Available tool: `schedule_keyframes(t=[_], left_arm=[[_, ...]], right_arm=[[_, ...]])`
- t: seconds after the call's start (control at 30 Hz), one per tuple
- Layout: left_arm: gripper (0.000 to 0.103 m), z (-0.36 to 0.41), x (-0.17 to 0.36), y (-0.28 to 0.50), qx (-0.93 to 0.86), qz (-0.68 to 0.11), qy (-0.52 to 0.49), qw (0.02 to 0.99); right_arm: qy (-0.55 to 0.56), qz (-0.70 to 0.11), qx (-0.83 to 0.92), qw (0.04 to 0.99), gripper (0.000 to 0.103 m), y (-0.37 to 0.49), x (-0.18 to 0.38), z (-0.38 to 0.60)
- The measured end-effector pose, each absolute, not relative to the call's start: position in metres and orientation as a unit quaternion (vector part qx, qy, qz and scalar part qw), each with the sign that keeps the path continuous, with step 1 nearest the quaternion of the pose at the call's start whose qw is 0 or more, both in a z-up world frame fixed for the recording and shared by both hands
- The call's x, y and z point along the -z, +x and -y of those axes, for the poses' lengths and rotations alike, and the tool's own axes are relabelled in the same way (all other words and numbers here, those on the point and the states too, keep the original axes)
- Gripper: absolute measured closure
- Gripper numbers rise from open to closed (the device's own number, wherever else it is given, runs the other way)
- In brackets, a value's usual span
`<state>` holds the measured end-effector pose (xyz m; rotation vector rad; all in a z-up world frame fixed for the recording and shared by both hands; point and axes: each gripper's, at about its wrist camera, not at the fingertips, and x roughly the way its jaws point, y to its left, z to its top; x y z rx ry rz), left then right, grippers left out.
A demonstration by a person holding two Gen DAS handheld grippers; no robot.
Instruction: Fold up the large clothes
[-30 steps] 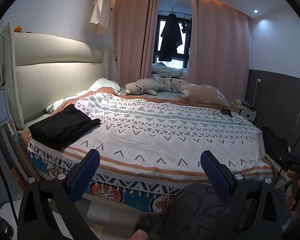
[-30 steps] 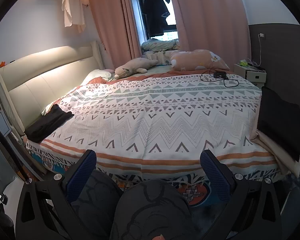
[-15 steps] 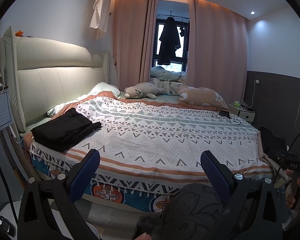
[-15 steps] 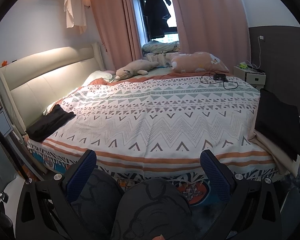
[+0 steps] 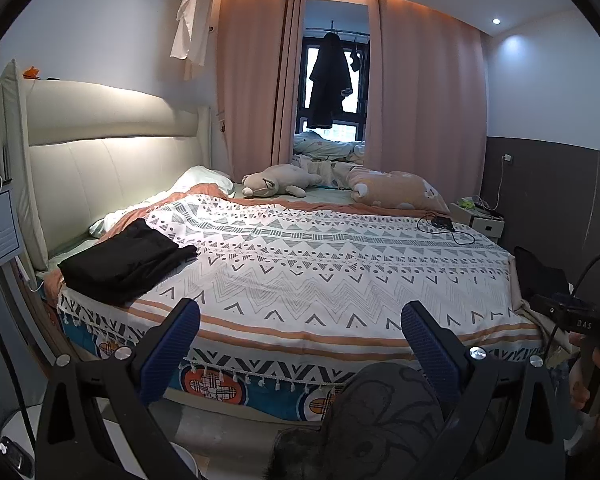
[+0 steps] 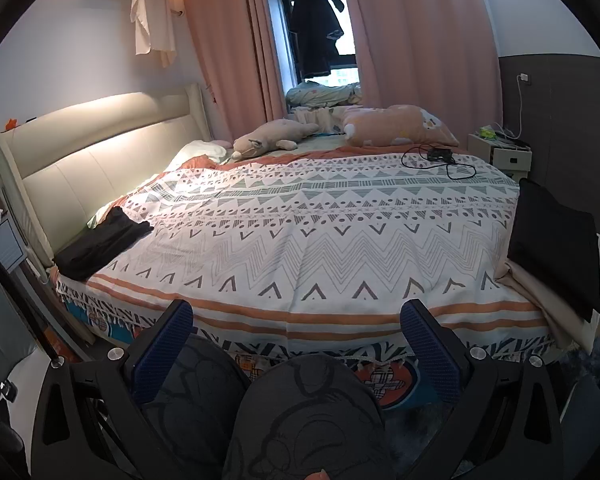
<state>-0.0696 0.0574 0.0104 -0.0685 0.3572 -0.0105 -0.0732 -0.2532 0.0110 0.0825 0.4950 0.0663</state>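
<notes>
Bedroom walls and pink curtains [image 5: 252,80] are standing behind the bed [image 5: 320,272], which is taking almost the whole view under its patterned cover. At the bed's headboard corner a folded black garment [image 5: 124,260] is lying flat, and on the bed's opposite edge a second black garment [image 6: 556,240] is resting on a beige cloth [image 6: 548,300]. Before the bed's near edge, the left gripper [image 5: 300,336] and the right gripper [image 6: 298,334] are both hanging wide apart and holding nothing. Compared with a second ago, the left view is now sitting slightly higher and the bed is looking a little further; the garments are not moving. I judge one fold is finished and the hands are drawing back, probably before going for the next piece.
</notes>
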Motion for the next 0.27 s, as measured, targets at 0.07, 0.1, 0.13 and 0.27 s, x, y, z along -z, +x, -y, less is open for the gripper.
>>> schedule_keyframes(t=[0.07, 0.1, 0.13, 0.27], left_arm=[[0.000, -0.0569, -0.0109, -0.0710, 0.006, -0.176, -0.033, 0.984], [0.000, -0.0571, -0.0112, -0.0716, 0.006, -0.176, -0.033, 0.984], [0.000, -0.0572, -0.0113, -0.0721, 0.006, -0.176, -0.033, 0.984], [0.000, -0.0582, -0.0115, -0.0727, 0.003, -0.176, -0.036, 0.984]], right_arm=[[0.040, -0.244, -0.032, 0.968, 0.000, -0.0742, -0.0113, 0.2527], [0.040, -0.244, -0.032, 0.969, 0.000, -0.0748, -0.0109, 0.2522], [0.040, -0.244, -0.032, 0.968, 0.000, -0.0753, -0.0108, 0.2520], [0.039, -0.245, -0.031, 0.968, 0.000, -0.0779, -0.0109, 0.2522]])
